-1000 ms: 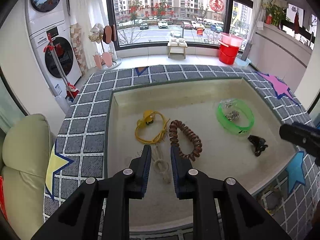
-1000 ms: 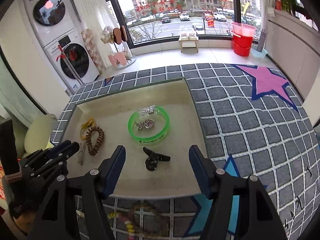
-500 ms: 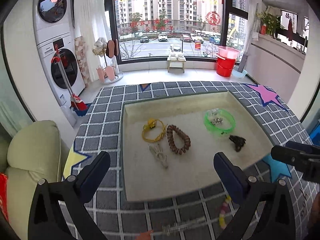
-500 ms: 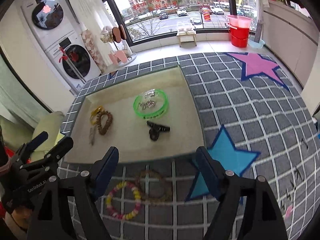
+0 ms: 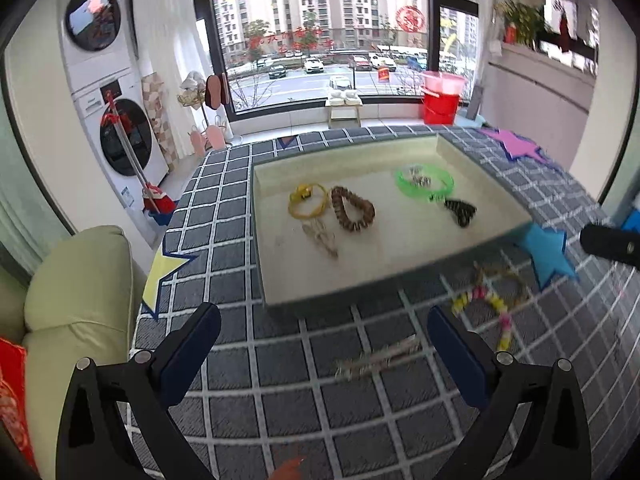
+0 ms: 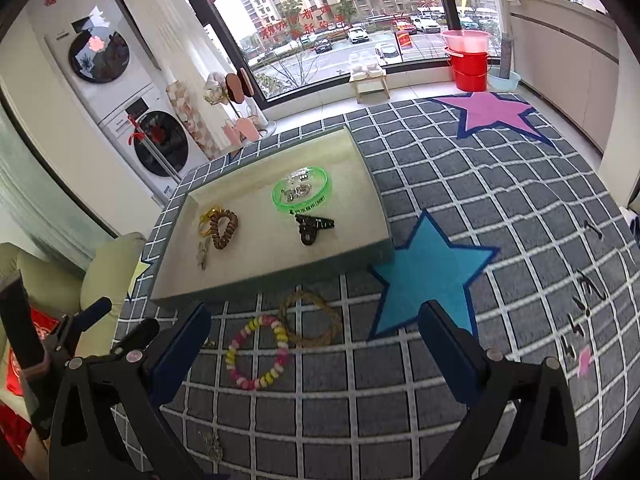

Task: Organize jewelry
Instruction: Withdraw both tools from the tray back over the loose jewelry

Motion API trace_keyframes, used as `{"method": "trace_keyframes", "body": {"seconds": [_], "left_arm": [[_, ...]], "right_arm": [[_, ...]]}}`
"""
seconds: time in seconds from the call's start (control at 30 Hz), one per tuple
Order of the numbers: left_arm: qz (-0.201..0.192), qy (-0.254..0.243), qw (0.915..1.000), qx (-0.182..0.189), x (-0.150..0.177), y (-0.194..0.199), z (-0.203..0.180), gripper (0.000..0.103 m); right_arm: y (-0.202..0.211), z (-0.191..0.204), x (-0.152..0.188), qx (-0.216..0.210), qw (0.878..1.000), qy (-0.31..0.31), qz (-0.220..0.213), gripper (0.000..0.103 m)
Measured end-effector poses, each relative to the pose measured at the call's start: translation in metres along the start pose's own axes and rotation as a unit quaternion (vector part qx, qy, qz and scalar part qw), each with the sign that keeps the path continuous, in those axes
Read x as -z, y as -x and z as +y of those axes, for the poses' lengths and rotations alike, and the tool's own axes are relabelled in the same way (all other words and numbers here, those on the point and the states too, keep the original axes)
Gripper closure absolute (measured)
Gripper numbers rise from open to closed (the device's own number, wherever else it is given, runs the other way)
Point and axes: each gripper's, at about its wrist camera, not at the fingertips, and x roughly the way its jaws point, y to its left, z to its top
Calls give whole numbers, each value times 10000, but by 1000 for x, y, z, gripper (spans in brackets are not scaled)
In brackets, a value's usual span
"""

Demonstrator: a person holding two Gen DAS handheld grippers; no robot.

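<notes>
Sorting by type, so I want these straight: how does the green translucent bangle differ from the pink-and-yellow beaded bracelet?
The green translucent bangle is one smooth ring; the pink-and-yellow beaded bracelet is a string of separate beads. The bangle lies inside the beige tray with small metal pieces within its ring; the beaded bracelet lies on the checked mat outside. Both lie flat.

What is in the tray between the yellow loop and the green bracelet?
The brown beaded bracelet lies between the yellow loop and the green bracelet. The left wrist view shows it best.
</notes>
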Motion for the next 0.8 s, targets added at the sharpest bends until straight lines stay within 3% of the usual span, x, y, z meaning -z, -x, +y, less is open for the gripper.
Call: {"method": "trace_keyframes", "body": {"seconds": [0.4, 0.8], "left_arm": [[444, -150, 9986, 253, 33, -9, -1, 0], [625, -323, 9973, 209, 36, -26, 2, 0]], "right_arm": [[-17, -5, 38, 223, 9958, 196, 861, 0], [-31, -11, 31, 672, 9922, 347, 995, 0]]}}
